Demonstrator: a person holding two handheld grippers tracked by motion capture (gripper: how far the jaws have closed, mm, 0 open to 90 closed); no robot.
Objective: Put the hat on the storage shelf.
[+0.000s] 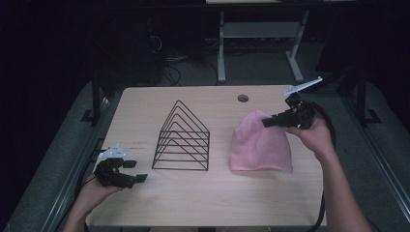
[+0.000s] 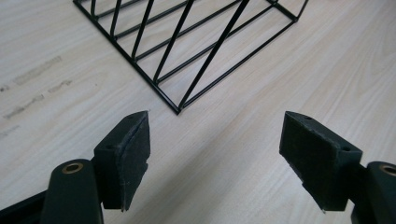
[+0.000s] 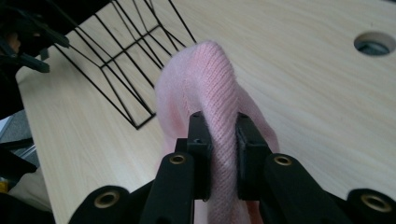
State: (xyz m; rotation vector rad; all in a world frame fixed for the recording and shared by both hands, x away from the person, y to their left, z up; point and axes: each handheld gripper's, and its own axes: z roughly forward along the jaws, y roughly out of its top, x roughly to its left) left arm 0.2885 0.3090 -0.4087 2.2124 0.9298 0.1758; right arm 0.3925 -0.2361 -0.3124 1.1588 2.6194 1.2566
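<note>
A pink knitted hat (image 1: 260, 144) lies on the wooden table (image 1: 217, 193) at the right, its top pulled up off the surface. My right gripper (image 1: 267, 122) is shut on that raised fold of the hat (image 3: 205, 84); the knit is pinched between both pads (image 3: 201, 144). A black wire rack (image 1: 181, 140) of triangular dividers stands at the table's middle. My left gripper (image 1: 135, 170) hovers near the front left edge, open, with nothing between its fingers. In the left gripper view the left gripper (image 2: 215, 158) points at the corner of the rack (image 2: 187, 51).
A round cable hole (image 1: 242, 98) sits in the table near its far edge, also visible as the hole (image 3: 373, 43) in the right gripper view. Beyond the table stand a white desk frame (image 1: 261, 43) and cables on the dark floor.
</note>
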